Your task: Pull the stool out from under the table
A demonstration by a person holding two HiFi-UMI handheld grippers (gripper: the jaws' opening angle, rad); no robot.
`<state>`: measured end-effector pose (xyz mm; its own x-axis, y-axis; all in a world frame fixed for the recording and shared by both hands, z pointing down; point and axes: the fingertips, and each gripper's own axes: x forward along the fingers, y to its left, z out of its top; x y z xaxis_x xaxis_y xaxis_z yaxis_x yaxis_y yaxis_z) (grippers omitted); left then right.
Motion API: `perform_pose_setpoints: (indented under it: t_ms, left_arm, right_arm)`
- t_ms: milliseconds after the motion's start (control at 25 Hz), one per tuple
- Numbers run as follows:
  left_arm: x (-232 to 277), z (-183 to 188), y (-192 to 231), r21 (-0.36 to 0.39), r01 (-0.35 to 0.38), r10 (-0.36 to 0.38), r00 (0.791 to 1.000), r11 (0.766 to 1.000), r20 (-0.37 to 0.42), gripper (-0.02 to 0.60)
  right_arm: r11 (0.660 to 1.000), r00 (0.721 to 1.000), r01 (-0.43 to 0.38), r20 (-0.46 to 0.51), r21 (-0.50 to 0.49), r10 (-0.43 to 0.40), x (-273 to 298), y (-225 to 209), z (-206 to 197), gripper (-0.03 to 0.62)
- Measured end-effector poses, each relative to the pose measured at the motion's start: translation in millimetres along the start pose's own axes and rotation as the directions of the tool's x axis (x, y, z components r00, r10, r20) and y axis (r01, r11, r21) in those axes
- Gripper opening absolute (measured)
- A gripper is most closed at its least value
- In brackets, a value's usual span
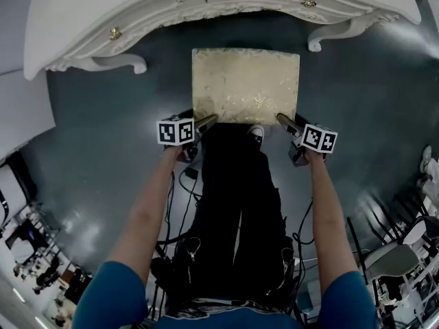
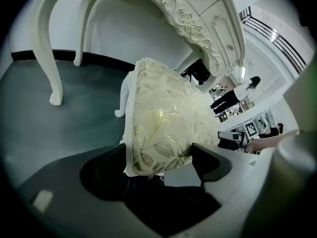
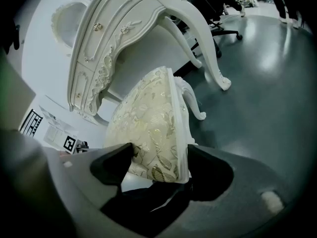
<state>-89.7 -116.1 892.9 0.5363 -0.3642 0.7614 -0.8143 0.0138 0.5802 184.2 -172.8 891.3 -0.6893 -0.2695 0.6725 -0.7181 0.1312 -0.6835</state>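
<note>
Left tongs (image 2: 158, 160) and right tongs (image 3: 162, 158), each tight on the stool (image 1: 245, 84) seat's near edge.

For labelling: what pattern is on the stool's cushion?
Cushion: cream with gold leaves; left gripper view.

Head view: table (image 1: 82, 26) cut off at twelve o'clock; stool (image 1: 245, 81) legs hidden beneath its seat.
</note>
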Motion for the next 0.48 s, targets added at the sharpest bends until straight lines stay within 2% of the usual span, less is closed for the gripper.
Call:
perform_pose_setpoints:
  t_ms: [280, 480]
  left_arm:
    - [-2.7, -1.2, 0.8, 0.015, -0.028, 0.029, 0.999, 0.999, -0.042, 0.425]
    - [-16.7, 6.0, -0.9, 0.058, -0.083, 0.085, 0.996, 0.995, -0.037, 0.39]
  right_arm:
    - [0.999, 1.0, 0.013, 0.025, 0.034, -0.013, -7.6, 0.7, -9.8, 0.361]
    - [0.995, 0.99, 0.031, 0.133, 0.095, -0.043, -19.9, 9.5, 6.0, 0.373]
